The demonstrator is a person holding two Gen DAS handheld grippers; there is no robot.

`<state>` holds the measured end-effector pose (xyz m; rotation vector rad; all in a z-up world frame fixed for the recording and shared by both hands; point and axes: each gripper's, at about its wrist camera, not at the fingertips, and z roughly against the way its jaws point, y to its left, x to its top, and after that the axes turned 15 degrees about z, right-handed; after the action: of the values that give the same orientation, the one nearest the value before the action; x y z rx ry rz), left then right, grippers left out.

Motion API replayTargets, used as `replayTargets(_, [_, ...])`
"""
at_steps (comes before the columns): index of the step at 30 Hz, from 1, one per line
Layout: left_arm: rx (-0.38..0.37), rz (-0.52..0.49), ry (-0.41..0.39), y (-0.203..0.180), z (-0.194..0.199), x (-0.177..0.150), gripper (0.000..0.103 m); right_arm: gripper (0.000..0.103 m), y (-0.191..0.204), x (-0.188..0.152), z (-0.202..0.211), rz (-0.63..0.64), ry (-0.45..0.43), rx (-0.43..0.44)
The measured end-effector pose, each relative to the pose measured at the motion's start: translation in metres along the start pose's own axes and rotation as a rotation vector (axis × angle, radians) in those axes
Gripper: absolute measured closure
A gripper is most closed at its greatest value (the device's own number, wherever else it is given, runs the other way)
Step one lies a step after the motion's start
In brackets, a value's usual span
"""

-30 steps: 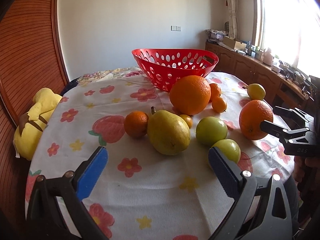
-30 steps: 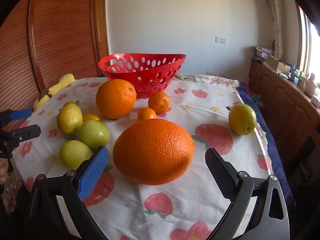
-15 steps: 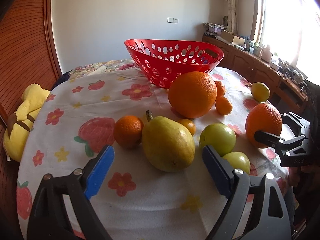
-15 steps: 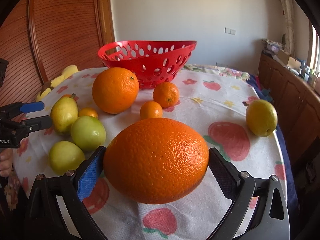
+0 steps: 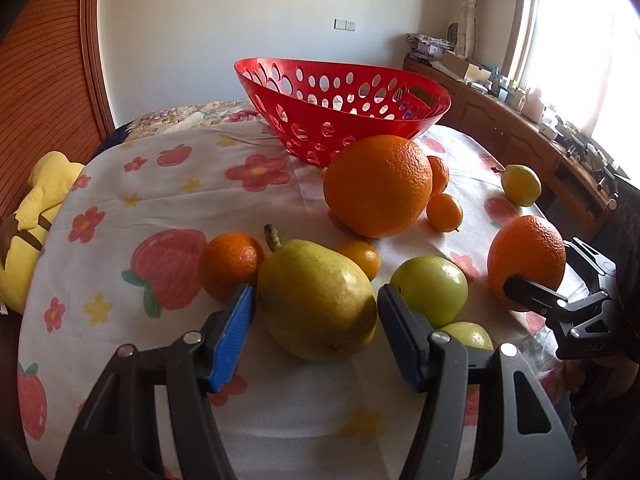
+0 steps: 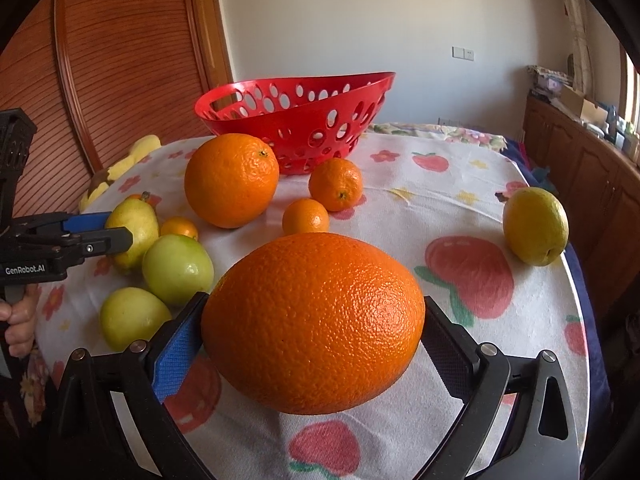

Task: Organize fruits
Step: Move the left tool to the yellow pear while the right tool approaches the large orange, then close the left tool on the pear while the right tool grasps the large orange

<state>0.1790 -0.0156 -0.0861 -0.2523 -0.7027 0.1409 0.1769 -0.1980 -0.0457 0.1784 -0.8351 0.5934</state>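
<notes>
Two tools over one round surface (image 5: 256,412) with a flowered cloth. Red perforated basket (image 5: 344,108) sits at 12 o'clock at the far edge, nothing visible inside.

Big orange (image 5: 378,186) rests just in front of the basket. Second big orange (image 6: 313,322) sits between the pads of the right tool (image 6: 312,344); both pads are up against its sides, fruit on the cloth.

Pear (image 5: 316,300) lies stem-up toward 11 o'clock, between the fingers of the left tool (image 5: 316,336). Jaws have just been closing; half-wide now, blue pad (image 5: 232,340) close beside the pear with a sliver of cloth showing, black pad at its other flank, contact can't be confirmed.

Green apple (image 5: 430,290) at 3 o'clock of the pear, another green apple (image 5: 470,336) partly hidden behind the left tool's black finger. Lemon (image 6: 535,226) alone at 2 o'clock in the right wrist view, well apart from the rest.

Mandarin (image 5: 231,266) touches the pear at 10 o'clock. Two more small mandarins (image 6: 335,184) (image 6: 306,217) beside the far orange. Smallest orange fruit (image 5: 360,258) tucked behind the pear.

Yellow plush toy (image 5: 36,216) at 9 o'clock off the surface edge.
</notes>
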Motion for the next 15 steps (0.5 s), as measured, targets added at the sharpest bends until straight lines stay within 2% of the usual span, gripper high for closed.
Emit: replayTargets(15, [0.083, -0.055, 0.027, -0.010, -0.017, 0.002, 0.036, 0.002, 0.005, -0.001, 0.002, 0.016, -0.006, -0.018])
